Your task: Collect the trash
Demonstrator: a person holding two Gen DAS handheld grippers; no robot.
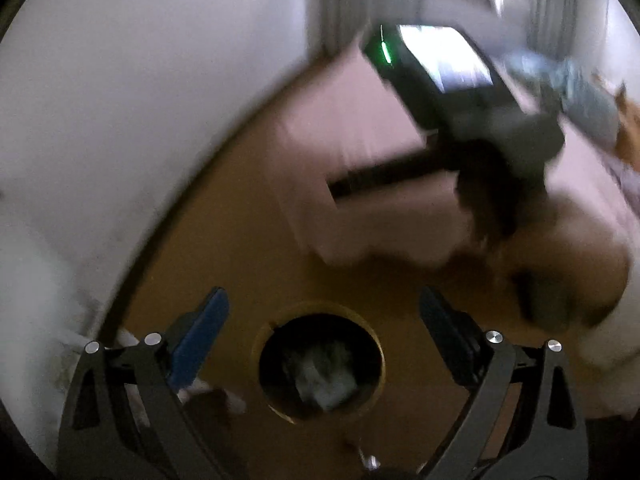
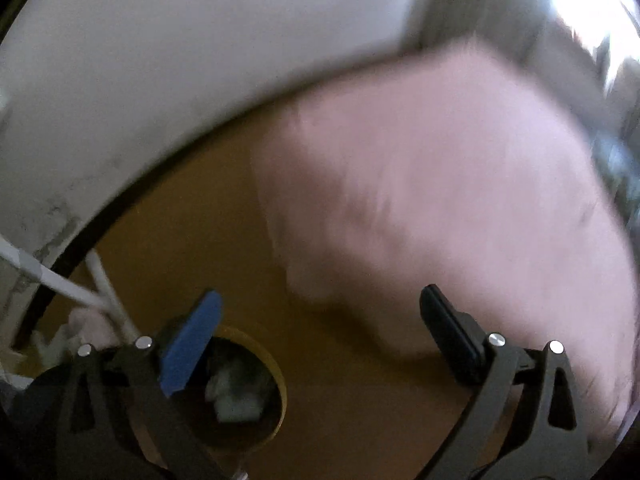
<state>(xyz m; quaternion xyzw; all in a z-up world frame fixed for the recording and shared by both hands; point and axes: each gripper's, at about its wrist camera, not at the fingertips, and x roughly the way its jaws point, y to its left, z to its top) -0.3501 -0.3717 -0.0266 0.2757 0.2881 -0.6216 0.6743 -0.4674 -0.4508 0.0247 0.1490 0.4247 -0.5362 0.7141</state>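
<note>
Overhead, both tools, left tool [image 1: 324, 320] and right tool [image 2: 320, 316], spread wide, empty; no legible writing.

One round bin [image 1: 320, 364] with a yellow rim, one pale crumpled wad of trash [image 1: 324, 380] inside it, one pink cloth [image 2: 440, 200], two white cables [image 2: 80, 292], two grippers, left gripper [image 1: 324, 320], right gripper [image 2: 320, 320]

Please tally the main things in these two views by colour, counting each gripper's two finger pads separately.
Blue pads: 2, left gripper pad, right gripper pad
Black pads: 2
Yellow-rimmed bins: 1, pale trash inside
Pink cloths: 1
White pipes: 2
Total: 8
</note>
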